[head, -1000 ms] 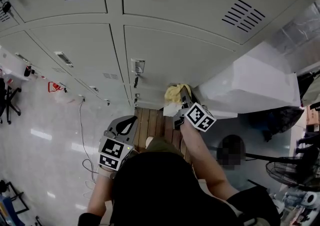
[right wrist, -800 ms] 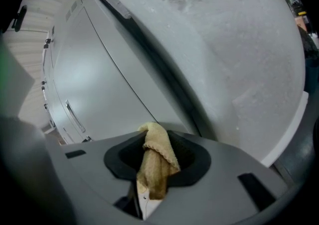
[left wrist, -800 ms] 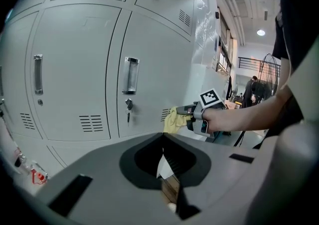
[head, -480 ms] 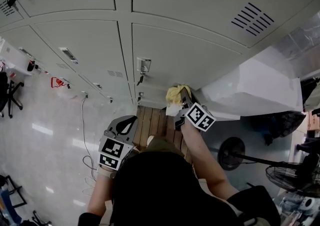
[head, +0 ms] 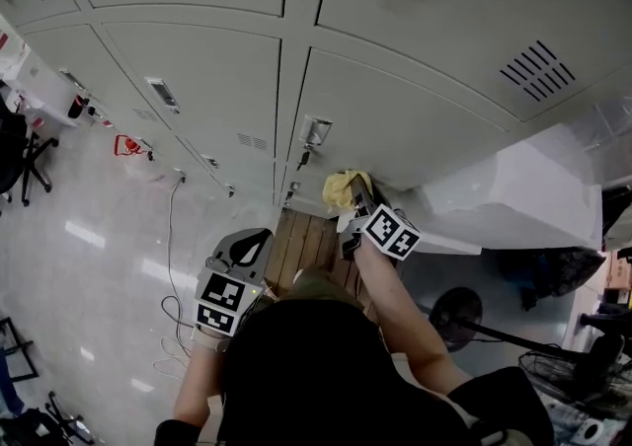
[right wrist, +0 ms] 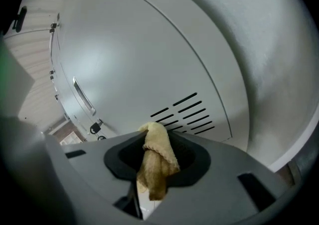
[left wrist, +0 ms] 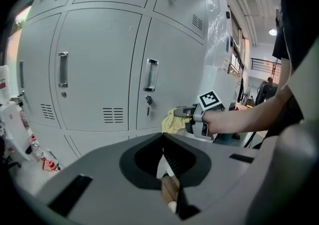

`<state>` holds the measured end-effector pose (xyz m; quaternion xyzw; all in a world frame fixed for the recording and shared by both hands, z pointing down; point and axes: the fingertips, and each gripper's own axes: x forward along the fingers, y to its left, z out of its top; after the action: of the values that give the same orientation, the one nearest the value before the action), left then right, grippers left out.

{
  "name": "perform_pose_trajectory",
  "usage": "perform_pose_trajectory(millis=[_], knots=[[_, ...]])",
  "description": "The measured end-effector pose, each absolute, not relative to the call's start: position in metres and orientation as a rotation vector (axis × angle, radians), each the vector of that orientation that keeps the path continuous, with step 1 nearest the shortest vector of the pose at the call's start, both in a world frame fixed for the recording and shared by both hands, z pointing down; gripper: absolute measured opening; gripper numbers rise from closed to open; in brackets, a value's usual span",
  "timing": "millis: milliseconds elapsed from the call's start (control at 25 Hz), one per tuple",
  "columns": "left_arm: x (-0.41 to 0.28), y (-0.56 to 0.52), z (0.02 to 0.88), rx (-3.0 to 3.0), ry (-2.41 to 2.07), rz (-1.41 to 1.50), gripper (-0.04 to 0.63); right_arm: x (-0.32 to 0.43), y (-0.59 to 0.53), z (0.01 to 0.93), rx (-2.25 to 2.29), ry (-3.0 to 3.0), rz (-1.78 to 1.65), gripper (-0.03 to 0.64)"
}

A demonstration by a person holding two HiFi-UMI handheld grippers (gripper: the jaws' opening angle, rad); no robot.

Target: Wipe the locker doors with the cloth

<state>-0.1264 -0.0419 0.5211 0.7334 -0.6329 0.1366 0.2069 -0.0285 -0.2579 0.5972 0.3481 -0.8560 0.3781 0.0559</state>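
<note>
The left tool hangs low, well apart from the lockers, its jaws pressed together with nothing between them. To its right, the grey locker door carries a handle with a lock beneath. Under that handle, the yellow cloth sits bunched at the door's lower part, just below the vent slots. The right tool is clamped on the cloth, holding it up to the door.
</note>
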Motion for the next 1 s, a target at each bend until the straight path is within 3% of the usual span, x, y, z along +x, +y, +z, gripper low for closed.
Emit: perform_pose_trajectory(millis=[1000], knots=[[-0.191, 0.016, 0.528, 1.771, -1.975, 0.359, 0.009, -0.165, -0.208, 0.621, 0.634, -2.609, 1.172, 0.114]])
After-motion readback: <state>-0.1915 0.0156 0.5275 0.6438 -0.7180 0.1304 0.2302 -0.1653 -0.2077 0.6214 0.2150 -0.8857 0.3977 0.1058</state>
